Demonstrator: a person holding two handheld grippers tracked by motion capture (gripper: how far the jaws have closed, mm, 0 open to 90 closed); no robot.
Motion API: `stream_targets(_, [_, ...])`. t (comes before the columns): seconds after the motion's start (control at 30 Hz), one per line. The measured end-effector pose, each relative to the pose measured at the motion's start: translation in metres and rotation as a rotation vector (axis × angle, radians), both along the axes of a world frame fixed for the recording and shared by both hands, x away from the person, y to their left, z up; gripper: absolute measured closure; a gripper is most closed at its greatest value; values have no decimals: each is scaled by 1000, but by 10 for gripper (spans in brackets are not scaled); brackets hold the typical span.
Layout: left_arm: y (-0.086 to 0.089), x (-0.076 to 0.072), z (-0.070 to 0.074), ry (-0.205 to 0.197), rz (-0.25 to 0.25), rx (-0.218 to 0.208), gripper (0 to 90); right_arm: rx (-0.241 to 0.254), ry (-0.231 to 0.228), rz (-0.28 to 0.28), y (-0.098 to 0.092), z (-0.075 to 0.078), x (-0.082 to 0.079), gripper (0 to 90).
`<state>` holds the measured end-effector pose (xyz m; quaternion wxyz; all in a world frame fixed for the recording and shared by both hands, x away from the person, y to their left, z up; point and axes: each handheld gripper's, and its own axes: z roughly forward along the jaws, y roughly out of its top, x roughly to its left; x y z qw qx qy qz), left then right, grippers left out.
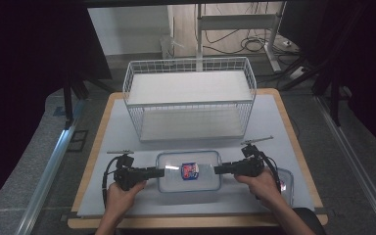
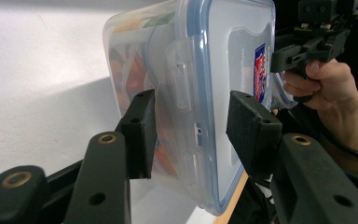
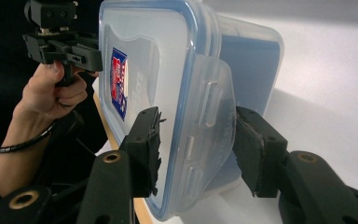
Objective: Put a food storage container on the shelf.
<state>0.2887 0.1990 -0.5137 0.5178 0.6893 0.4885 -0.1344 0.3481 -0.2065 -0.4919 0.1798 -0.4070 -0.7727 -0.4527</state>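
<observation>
My clear rectangular plastic box [image 1: 189, 171] with a blue-rimmed snap lid and a red-and-blue sticker sits near me on the white mat, before the white wire basket [image 1: 189, 98]. My left tongs [image 1: 157, 172] and right tongs [image 1: 219, 170] straddle its end latches; whether they pinch I cannot tell.

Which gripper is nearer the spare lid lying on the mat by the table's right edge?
Right. The right gripper works at the lidded container's right end, with the spare lid just beyond that hand. The left gripper is at the container's far, left end.
</observation>
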Motion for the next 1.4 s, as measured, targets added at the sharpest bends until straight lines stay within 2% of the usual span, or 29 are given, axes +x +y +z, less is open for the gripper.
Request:
stream_targets(0.1, [-1, 1, 3, -12, 8, 11, 541, 4, -2, -8, 0, 1, 0, 532])
stream_targets(0.17, [-2, 2, 6, -24, 10, 27, 540, -1, -28, -13, 1, 3, -1, 533])
stream_targets(0.2, [-2, 3, 7, -27, 13, 25, 539, -2, -49, -20, 1, 6, -1, 533])
stream_targets(0.43, [-4, 7, 21, -67, 15, 25, 539, 17, -72, -35, -1, 15, 1, 533])
stream_targets(0.63, [-6, 13, 47, -133, 18, 31, 539, 40, -130, -43, -4, 38, 5, 534])
stream_targets(0.77, [-8, 18, 67, -170, 16, 36, 538, 47, -177, -46, -6, 59, 8, 534])
stream_targets(0.8, [-8, 21, 77, -184, 16, 41, 538, 56, -200, -51, -6, 70, 10, 534])
stream_targets(0.83, [-8, 21, 77, -184, 16, 41, 537, 56, -200, -51, -6, 70, 10, 534])
stream_targets(0.97, [-7, 28, 100, -216, 14, 53, 537, 70, -235, -57, -6, 87, 16, 534])
stream_targets(1.0, [-7, 32, 108, -226, 14, 56, 538, 75, -254, -60, -5, 97, 20, 533])
stream_targets(1.03, [-7, 32, 108, -226, 14, 56, 537, 77, -257, -60, -5, 100, 21, 534])
stream_targets(1.07, [-6, 36, 118, -238, 14, 57, 537, 82, -262, -63, -5, 106, 23, 534])
stream_targets(1.1, [-6, 36, 118, -238, 14, 57, 538, 82, -262, -63, -5, 106, 23, 534])
stream_targets(1.27, [-4, 49, 144, -262, 21, 59, 537, 101, -287, -74, -3, 129, 35, 533])
stream_targets(1.3, [-4, 49, 144, -262, 21, 59, 537, 101, -287, -74, -3, 129, 35, 533])
stream_targets(1.4, [-2, 58, 157, -271, 24, 57, 536, 107, -305, -83, -1, 140, 42, 533])
